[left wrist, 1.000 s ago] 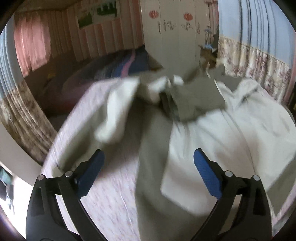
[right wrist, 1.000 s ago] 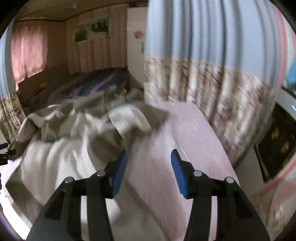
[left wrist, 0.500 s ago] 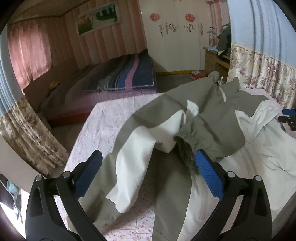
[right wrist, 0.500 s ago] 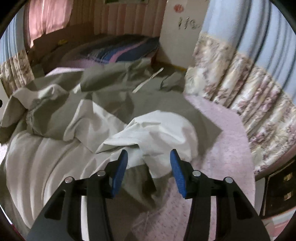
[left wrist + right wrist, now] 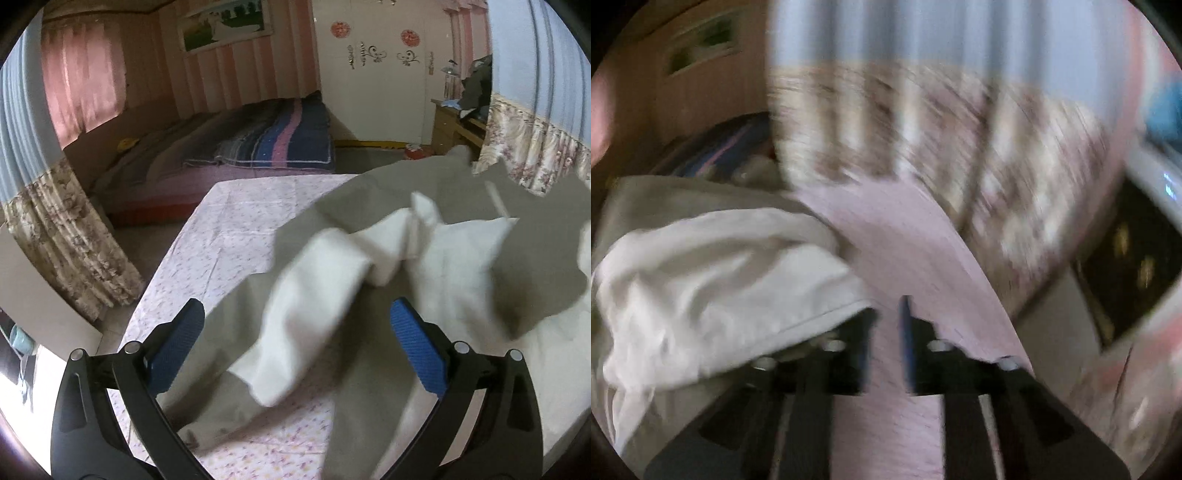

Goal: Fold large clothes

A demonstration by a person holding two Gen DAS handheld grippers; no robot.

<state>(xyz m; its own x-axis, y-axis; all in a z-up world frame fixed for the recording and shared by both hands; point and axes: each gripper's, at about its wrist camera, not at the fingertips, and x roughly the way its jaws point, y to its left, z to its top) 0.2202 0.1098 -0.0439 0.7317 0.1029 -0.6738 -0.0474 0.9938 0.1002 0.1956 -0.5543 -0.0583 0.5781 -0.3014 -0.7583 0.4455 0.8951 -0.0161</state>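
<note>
Left wrist view: the left claw point(image 5: 295, 314) hangs wide open above the garment point(image 5: 461, 258), a big olive-and-white piece, and grips nothing. The garment lies on the pink flowered cover point(image 5: 236, 229), heaped towards the right side and the middle. One white sleeve-like flap point(image 5: 306, 314) trails down between the open fingers towards the near edge. Its olive part spreads behind, and one corner sticks up by the far edge.

From the right wrist camera everything is smeared. The right claw point(image 5: 886, 306) shows only a narrow gap, and its jaws have just been opening. Through the gap I see bare pink cover, so nothing seems pinched. A white fold of the garment does lap over the left finger, though, and the blur hides whether it merely rests there.

As for progress, I'd call it early. The garment is on the cover, but it is rumpled, with layers bunched on each other, and I can find no clean fold line anywhere. Spreading it flat, squaring the sleeves and body, and then all the folds themselves appear to be left. Neither claw has a hold from which to begin.
</note>
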